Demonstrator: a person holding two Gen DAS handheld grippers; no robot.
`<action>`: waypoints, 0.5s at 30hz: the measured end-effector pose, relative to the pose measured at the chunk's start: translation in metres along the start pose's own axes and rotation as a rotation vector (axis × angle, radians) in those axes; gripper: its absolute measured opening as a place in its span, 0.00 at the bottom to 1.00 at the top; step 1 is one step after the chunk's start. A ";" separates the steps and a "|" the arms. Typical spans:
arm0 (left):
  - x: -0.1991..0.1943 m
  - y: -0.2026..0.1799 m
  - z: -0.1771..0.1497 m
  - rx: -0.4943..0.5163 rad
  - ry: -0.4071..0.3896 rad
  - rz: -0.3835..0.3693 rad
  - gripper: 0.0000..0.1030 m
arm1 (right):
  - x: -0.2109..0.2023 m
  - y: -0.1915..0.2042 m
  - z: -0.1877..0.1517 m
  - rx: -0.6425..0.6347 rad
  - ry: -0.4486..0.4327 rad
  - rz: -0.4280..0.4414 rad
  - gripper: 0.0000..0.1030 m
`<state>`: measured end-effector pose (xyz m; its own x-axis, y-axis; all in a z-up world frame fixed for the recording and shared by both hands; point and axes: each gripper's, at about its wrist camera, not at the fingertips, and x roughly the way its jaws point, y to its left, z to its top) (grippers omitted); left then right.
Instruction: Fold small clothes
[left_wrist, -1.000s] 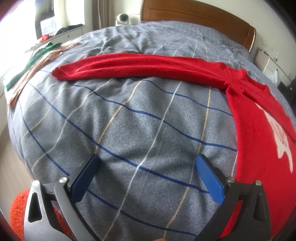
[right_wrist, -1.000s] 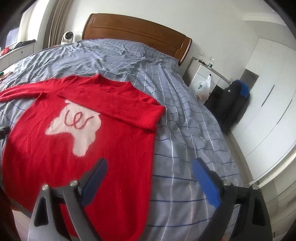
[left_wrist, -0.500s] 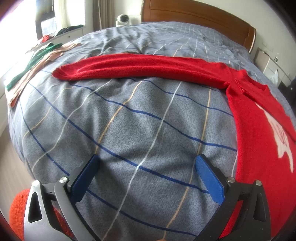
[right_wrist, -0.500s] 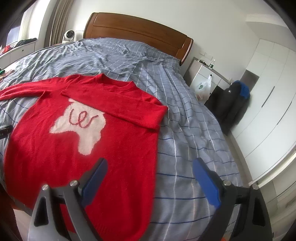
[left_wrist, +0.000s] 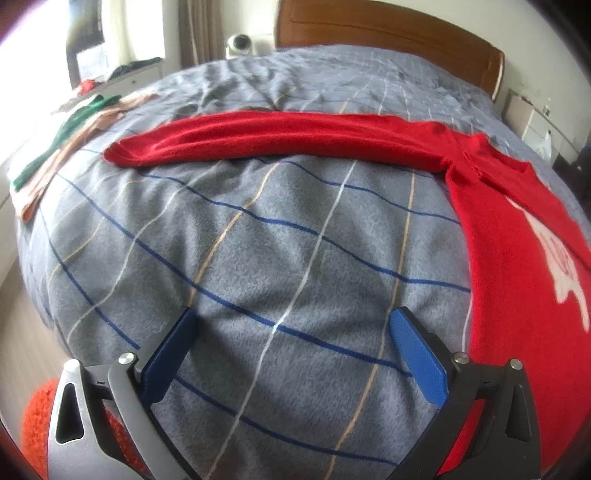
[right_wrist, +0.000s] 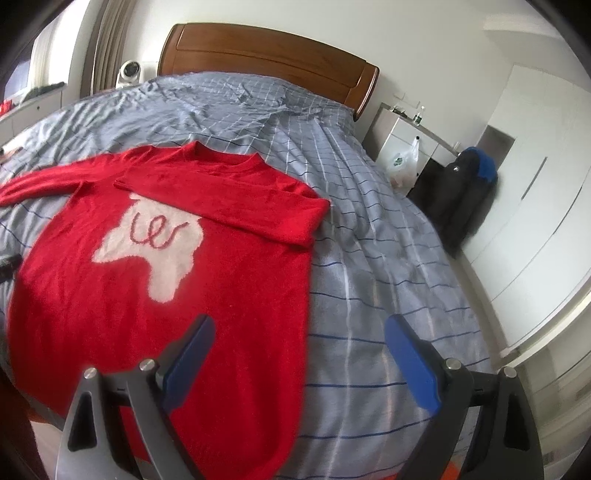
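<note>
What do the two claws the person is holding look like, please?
Both match. The left claw and right claw each have two flat blue fingers on angular black and grey arms with triangular cut-outs and round silver pivot bolts. No cables or sleeves show.

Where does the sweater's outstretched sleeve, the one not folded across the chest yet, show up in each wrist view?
Left wrist view: the outstretched sleeve runs across the upper middle of the picture, its cuff end at the left, joining the red sweater at the right edge.
Right wrist view: only a short stretch of it shows at the left edge, upper half.
Shared landmark: the wooden headboard at the top of both.
</note>
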<state>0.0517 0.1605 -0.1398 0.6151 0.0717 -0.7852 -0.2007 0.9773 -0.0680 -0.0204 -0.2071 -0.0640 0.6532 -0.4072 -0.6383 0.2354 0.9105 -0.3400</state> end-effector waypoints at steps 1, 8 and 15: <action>0.000 0.001 0.000 -0.003 0.007 -0.010 1.00 | 0.002 -0.001 -0.002 0.012 0.005 0.022 0.89; -0.016 0.018 0.009 -0.082 0.047 -0.123 0.98 | 0.016 -0.002 -0.020 0.009 0.037 0.054 0.90; -0.017 0.084 0.075 -0.264 0.034 -0.169 0.99 | 0.019 -0.005 -0.039 0.000 0.044 0.099 0.90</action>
<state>0.0814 0.2568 -0.0855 0.6315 -0.0981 -0.7692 -0.2922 0.8888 -0.3532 -0.0373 -0.2220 -0.1020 0.6412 -0.3179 -0.6985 0.1712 0.9465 -0.2736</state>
